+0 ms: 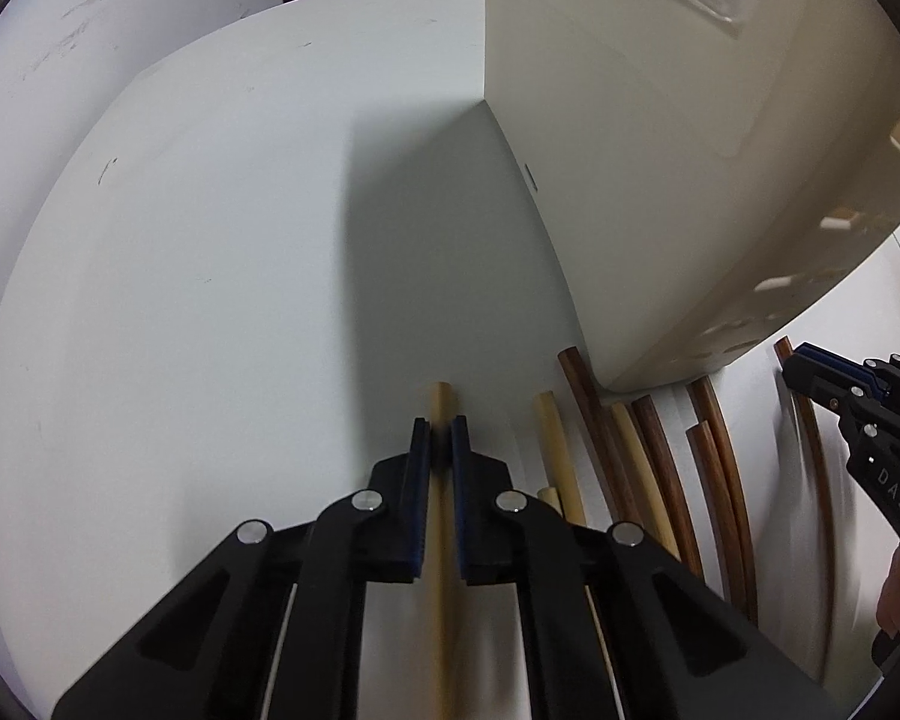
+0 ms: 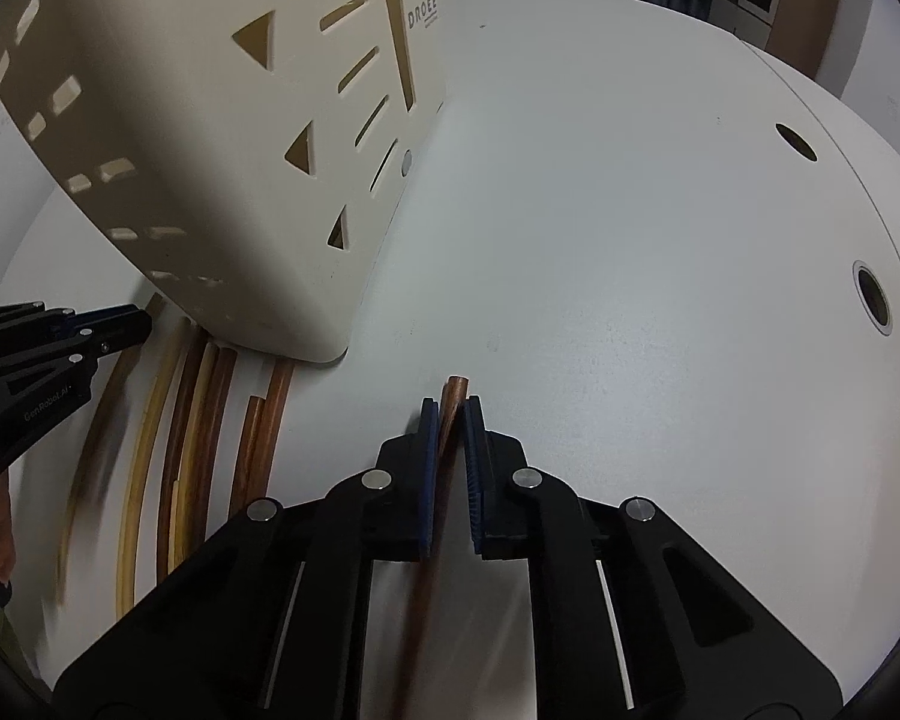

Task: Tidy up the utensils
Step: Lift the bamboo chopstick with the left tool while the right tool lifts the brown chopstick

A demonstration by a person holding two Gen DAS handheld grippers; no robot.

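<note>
Pale chopstick (image 1: 441, 420) sits clamped in your left gripper (image 1: 441, 438); your right gripper (image 2: 450, 420) clamps a dark chopstick (image 2: 453, 402). White table (image 2: 630, 240) lies open beyond, cream holder (image 2: 210, 180) left.

I count two grippers, the left gripper (image 1: 441, 441) and the right gripper (image 2: 448, 420), each closed on one chopstick: a pale chopstick (image 1: 442, 408) and a dark chopstick (image 2: 453, 402). One cream holder (image 2: 198, 180) stands on the one white table (image 2: 630, 240). The loose chopsticks (image 1: 660, 462) overlap, so I cannot count them exactly.

Left gripper (image 1: 441, 438), right gripper (image 2: 450, 417) clamped, angled steeply down.
</note>
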